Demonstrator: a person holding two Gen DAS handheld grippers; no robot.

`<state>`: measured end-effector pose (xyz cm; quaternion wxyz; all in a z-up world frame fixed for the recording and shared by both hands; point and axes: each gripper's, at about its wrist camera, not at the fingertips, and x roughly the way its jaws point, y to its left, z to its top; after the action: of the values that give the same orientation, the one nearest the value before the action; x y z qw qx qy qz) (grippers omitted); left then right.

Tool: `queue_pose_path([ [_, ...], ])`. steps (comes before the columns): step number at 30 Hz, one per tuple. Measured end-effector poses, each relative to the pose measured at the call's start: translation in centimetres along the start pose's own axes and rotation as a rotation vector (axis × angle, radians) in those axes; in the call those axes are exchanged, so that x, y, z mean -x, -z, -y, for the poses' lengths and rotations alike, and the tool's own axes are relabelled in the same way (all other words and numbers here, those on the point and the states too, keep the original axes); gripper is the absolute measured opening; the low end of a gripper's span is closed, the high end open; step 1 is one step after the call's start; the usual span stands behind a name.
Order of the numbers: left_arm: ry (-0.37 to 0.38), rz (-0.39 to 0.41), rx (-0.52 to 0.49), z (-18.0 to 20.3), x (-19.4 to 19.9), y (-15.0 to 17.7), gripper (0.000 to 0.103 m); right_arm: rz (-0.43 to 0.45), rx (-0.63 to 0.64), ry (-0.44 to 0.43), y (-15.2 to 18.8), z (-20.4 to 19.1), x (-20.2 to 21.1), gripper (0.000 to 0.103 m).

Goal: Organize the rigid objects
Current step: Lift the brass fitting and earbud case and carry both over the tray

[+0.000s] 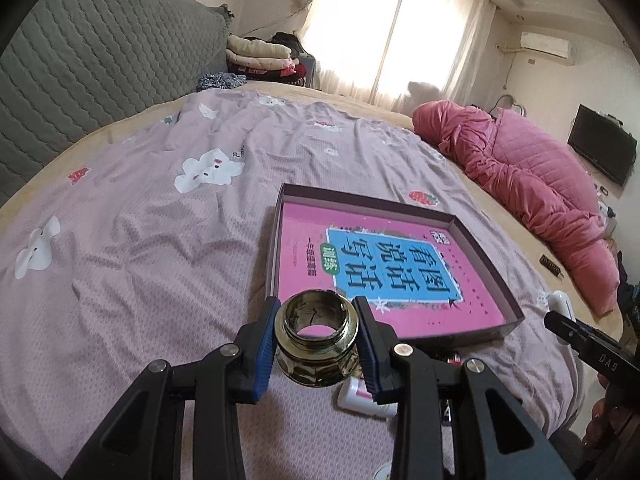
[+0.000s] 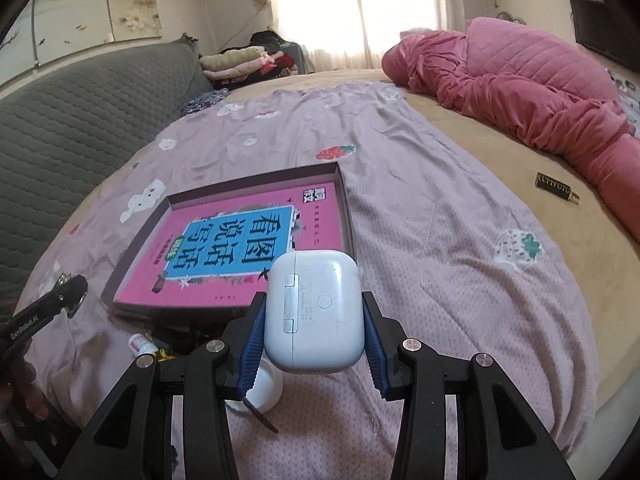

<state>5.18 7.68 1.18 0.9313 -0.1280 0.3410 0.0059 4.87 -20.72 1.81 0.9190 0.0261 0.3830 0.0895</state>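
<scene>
Both grippers are loaded and held above the bed, short of the tray [image 1: 486, 246], which suggests each item is being carried toward it for sorting. The left gripper [image 1: 316, 344] is clenched on a brass fitting [image 1: 316, 340], its blue pads [image 1: 266, 344] pressing the sides so that the open, threaded mouth faces up and forward; gripped across its width like this, the round part is less likely to roll out. It hangs just near of the tray's near-left corner. The right gripper [image 2: 314, 320] is clamped on a white earbud case [image 2: 316, 312], squeezed across its flat sides with the hinge facing the camera, lifted over the sheet [image 2: 440, 280] just near of the tray's near-right corner. The tray already holds a pink book [image 2: 240, 248] lying flat and filling most of its floor, so anything set down would probably rest on the cover. Near the tray's near edge, a small white bottle [image 2: 140, 344] lies on the sheet, probably waiting its turn, and another white container [image 2: 264, 396] sits under the right gripper, partly hidden. Far to the right, a small dark bar [image 2: 556, 190] lies well apart on the tan blanket [image 2: 480, 140], beside the pink quilt [image 2: 540, 80].
</scene>
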Motion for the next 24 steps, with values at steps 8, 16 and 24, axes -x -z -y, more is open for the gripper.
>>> queue_pose_path([
  [8, 0.021, -0.004, 0.001, 0.0, -0.8, -0.4, 0.036, 0.012, 0.006, 0.006, -1.4, -0.5, -0.5, 0.045],
  [16, 0.03, -0.002, 0.031, -0.4, -1.7, -1.4, 0.036, 0.012, 0.007, 0.001, -2.6, -1.6, -1.7, 0.045],
  [24, 0.031, 0.01, 0.022, 0.2, -3.4, -2.4, 0.036, 0.013, 0.002, 0.015, -4.0, -2.5, -3.2, 0.045],
])
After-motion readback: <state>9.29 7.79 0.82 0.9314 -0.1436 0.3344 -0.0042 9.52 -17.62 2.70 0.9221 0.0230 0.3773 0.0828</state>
